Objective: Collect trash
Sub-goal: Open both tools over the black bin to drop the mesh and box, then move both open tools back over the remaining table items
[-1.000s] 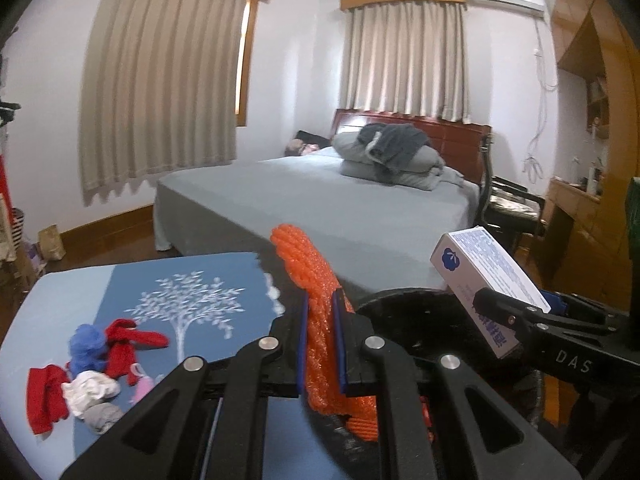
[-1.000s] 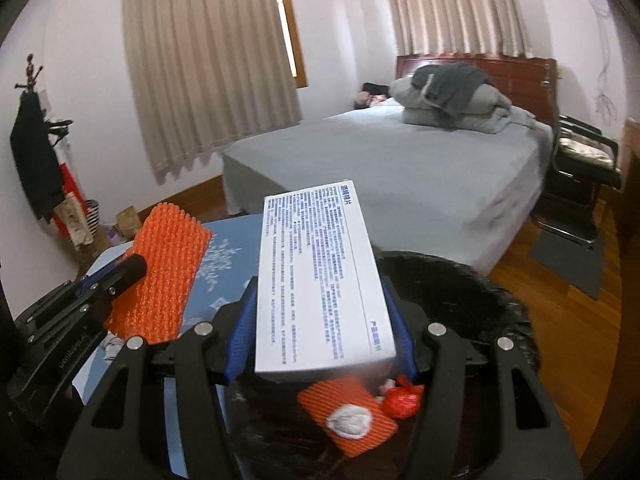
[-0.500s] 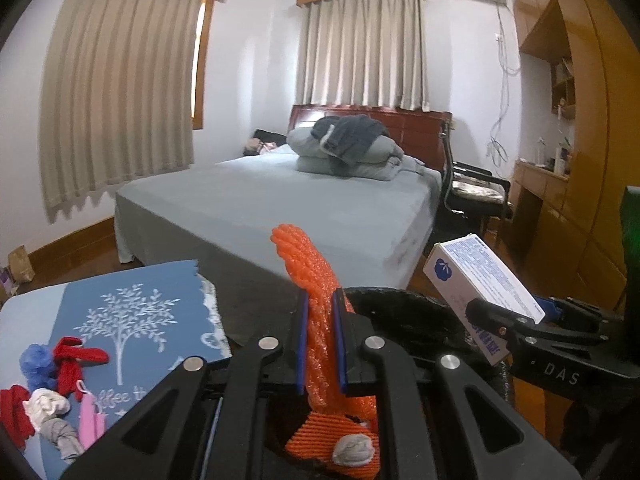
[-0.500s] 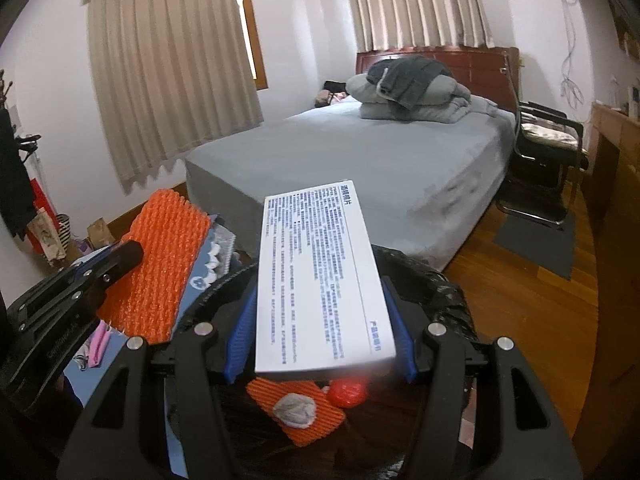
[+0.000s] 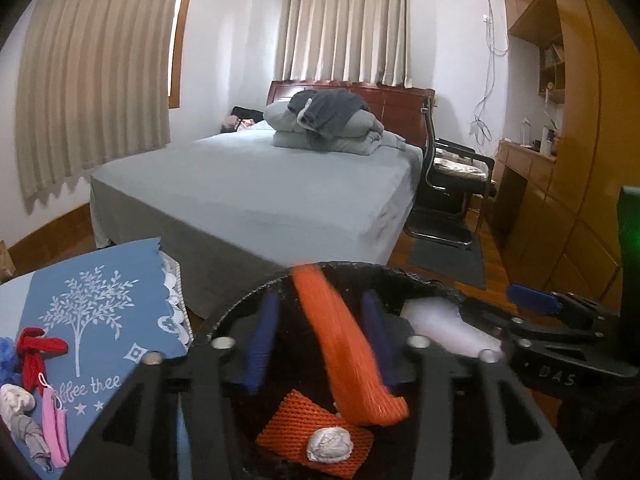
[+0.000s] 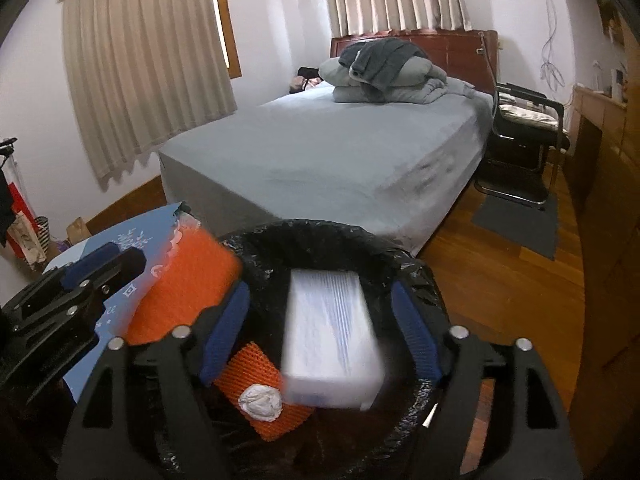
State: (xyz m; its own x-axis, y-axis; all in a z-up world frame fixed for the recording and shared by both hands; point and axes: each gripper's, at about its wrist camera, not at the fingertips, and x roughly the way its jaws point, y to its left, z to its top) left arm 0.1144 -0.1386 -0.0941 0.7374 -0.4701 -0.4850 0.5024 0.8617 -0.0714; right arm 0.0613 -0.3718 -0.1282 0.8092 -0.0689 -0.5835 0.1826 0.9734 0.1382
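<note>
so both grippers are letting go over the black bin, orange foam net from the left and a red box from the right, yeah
Not quite: the box is white, not red, as the right wrist view shows. The rest holds: both sets of jaws are opening over the black bin, the orange foam net slipping from the left gripper and the box loose between the pads of the right gripper.

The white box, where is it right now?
In the right wrist view the white box is blurred between the opening right gripper, not touching its pads, over the black-lined trash bin, beside the orange foam net.
</note>
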